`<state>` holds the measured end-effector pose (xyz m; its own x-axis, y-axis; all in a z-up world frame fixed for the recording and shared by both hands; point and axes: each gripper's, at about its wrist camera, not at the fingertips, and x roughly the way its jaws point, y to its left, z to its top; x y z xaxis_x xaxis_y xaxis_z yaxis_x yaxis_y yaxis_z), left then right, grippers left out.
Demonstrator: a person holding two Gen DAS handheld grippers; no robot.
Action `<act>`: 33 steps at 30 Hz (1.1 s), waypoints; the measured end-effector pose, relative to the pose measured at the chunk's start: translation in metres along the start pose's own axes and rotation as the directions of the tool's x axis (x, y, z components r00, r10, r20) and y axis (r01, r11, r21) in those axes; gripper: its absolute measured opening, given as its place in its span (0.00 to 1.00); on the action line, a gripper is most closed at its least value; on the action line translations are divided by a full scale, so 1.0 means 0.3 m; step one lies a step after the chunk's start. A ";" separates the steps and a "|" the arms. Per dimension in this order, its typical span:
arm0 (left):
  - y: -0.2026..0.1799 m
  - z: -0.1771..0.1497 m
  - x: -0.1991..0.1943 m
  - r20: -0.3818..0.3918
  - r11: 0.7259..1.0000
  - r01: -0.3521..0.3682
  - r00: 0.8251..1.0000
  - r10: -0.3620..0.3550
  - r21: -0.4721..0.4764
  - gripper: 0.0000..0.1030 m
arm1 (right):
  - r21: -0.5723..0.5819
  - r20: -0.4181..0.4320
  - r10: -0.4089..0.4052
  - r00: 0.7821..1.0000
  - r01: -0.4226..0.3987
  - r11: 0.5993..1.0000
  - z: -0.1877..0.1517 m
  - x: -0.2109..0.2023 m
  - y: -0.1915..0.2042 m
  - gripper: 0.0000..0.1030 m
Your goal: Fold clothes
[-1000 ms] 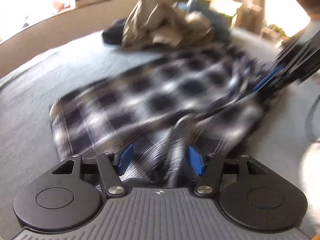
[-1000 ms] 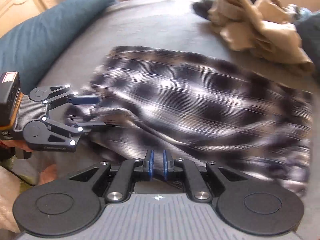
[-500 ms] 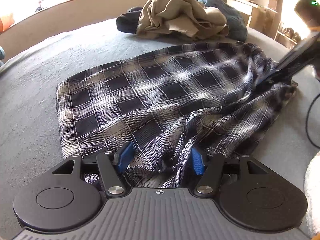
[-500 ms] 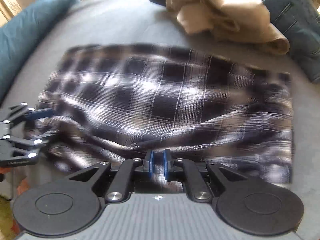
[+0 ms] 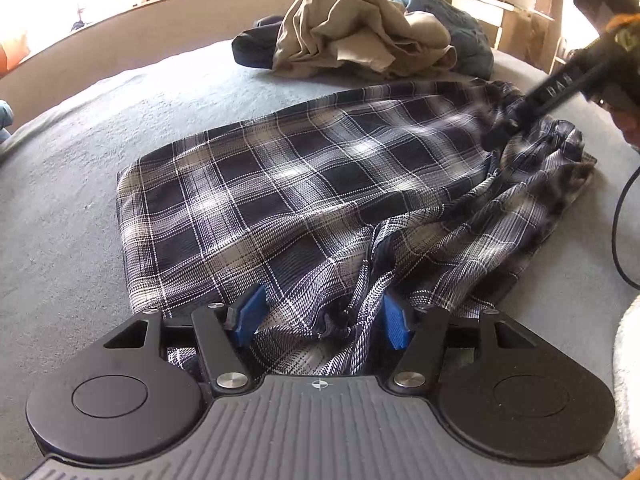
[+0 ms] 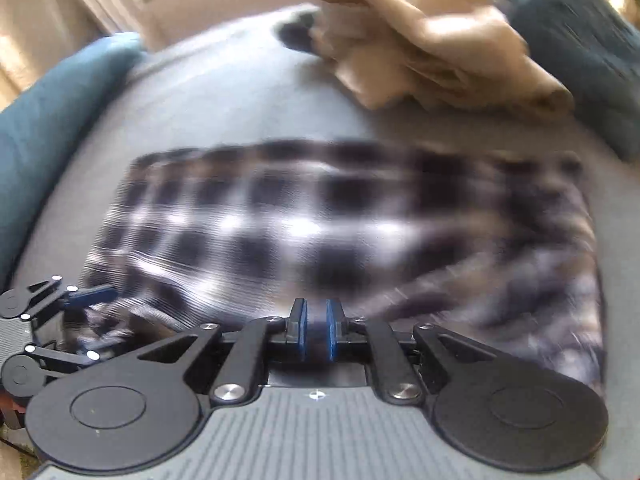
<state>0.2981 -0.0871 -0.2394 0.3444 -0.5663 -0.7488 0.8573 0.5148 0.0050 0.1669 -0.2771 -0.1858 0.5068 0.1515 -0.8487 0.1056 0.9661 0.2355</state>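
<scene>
We see the left gripper (image 5: 324,320), jaws apart, with bunched cloth of the plaid shirt (image 5: 304,184) between them; the right gripper (image 6: 316,330) pinches its near edge. The shirt lies on the grey bed (image 5: 72,184), partly folded and rumpled; a clothes pile (image 5: 360,36) beyond remains unfolded.
</scene>
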 end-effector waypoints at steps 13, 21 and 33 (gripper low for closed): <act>-0.032 -0.022 -0.016 0.021 0.999 -0.037 0.999 0.036 0.016 0.59 | -0.519 0.041 -0.147 0.988 0.147 0.842 0.106 0.135 0.160 0.29; -0.043 -0.028 -0.019 0.026 0.999 -0.046 0.999 0.045 0.030 0.59 | -0.559 0.018 -0.148 0.989 0.132 0.818 0.127 0.221 0.158 0.25; -0.039 -0.038 -0.017 0.030 0.998 -0.047 0.998 0.046 0.033 0.59 | -0.323 0.046 -0.149 0.988 0.156 0.933 0.129 0.119 0.025 0.13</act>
<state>0.2817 -0.0828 -0.2431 0.3947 -0.5613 -0.7274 0.8523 0.5194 0.0617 0.2190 -0.2725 -0.1959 0.5241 -0.0040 -0.8516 -0.0991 0.9929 -0.0657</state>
